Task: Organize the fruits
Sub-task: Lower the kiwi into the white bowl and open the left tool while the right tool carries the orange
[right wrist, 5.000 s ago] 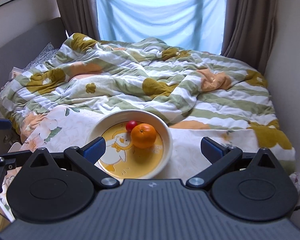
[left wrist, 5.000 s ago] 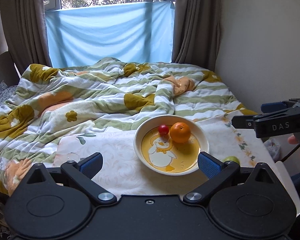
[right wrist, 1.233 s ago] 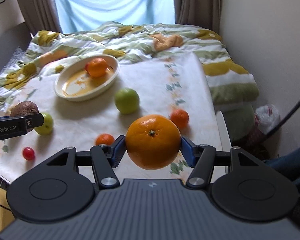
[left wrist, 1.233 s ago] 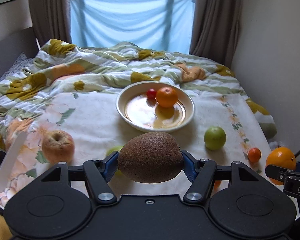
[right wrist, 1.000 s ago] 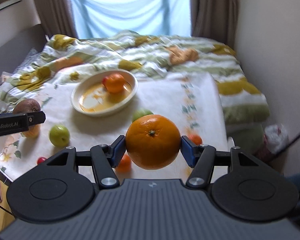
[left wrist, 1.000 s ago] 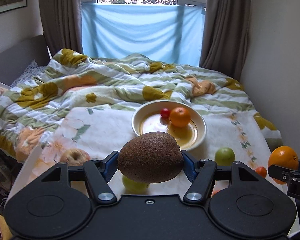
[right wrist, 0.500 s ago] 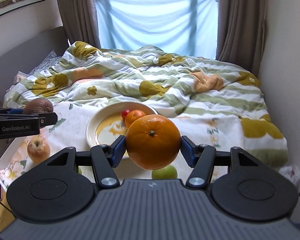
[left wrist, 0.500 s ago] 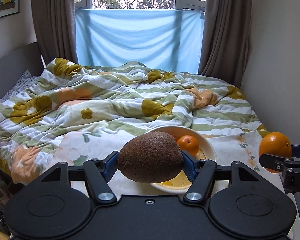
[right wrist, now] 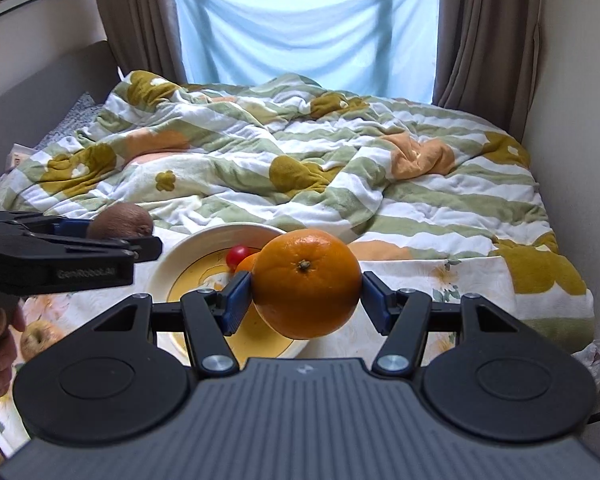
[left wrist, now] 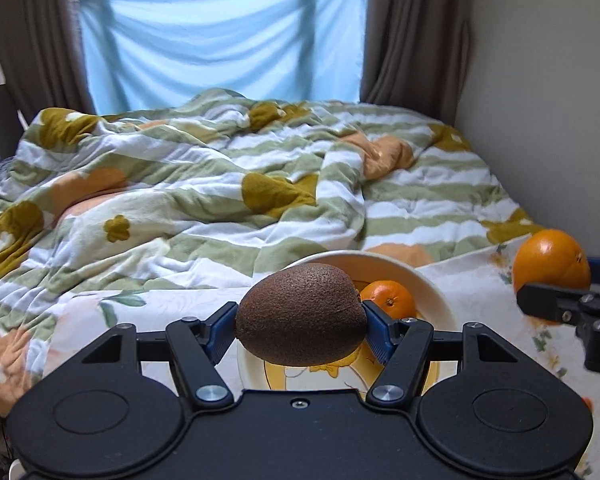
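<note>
Together, we carried both loads: our left gripper [left wrist: 301,326] pinched the kiwi [left wrist: 302,314], our right gripper [right wrist: 306,294] clamped the large orange [right wrist: 306,283], each poised above the cream bowl [right wrist: 172,258] already holding a small orange [left wrist: 388,298] and cherry tomato [right wrist: 238,255]. We judged it best to lower one fruit at a time into bare space, then release gently.

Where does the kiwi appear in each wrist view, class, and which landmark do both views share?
Left wrist: kiwi at lower centre, clamped in the left gripper.
Right wrist: kiwi at the left edge, mid-height, beside the bowl.
Shared landmark: the bowl.
</note>
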